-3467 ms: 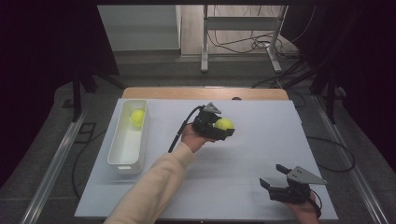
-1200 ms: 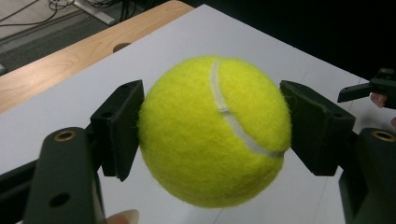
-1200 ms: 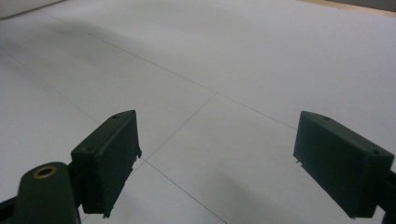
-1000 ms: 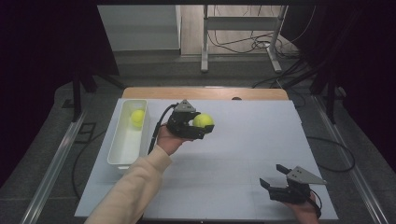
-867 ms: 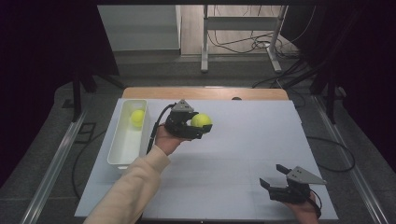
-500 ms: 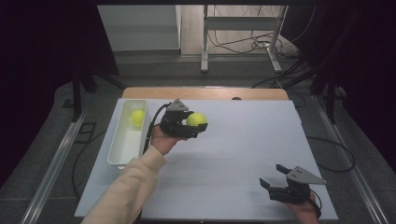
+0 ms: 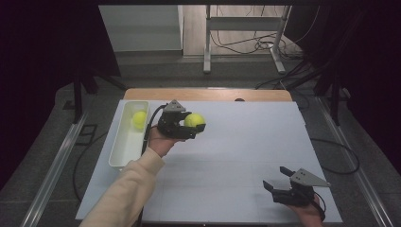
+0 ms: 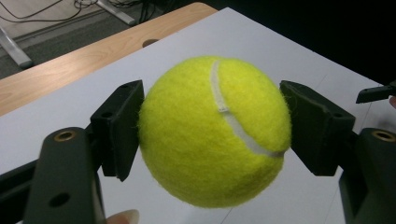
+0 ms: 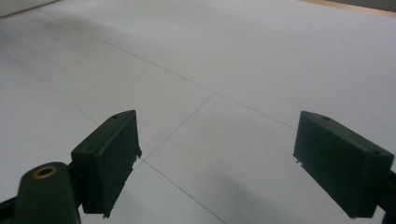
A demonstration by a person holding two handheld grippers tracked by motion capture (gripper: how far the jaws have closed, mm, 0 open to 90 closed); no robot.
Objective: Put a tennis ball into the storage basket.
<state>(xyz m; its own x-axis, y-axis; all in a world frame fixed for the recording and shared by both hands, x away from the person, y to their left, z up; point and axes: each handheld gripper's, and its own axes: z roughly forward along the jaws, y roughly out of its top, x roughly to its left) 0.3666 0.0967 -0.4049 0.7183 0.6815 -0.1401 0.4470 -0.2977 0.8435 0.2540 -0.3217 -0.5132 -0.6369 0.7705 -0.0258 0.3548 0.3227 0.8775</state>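
The tennis ball [image 8: 215, 130] is held clear of the counter [image 7: 246, 156] by the left gripper [image 7: 189, 126], just beside the white bin [image 7: 122, 146] that stands along the counter's left edge. The left fingers [image 8: 119, 128] are clamped on the ball at opposite sides, close to its widest line, with the pads flat against the felt. A second ball [image 7: 139, 119] lies in the far end of the bin.

Handling properties, as judged:
- Weight: light. A single gripper carries it without support from below.
- Surface: fuzzy felt, which gives the pads good friction. Slip is unlikely under moderate pressure.
- Body: springy rubber shell. It yields slightly under pressure and recovers; it is not fragile.
- Shape: round. It will roll freely once released on a flat surface and may bounce if dropped from height.

Recommended hold: across the full width of the ball, pads centred on the widest line, as in the left gripper view. A hold above or below that line tends to squeeze the ball out of the fingers.

Release inside the bin, low to its floor, so that the walls stop any roll.

The right gripper [image 7: 289, 190] rests at the near right corner of the counter, well apart from the ball. Its fingers [image 9: 107, 156] stand wide apart with nothing between them.
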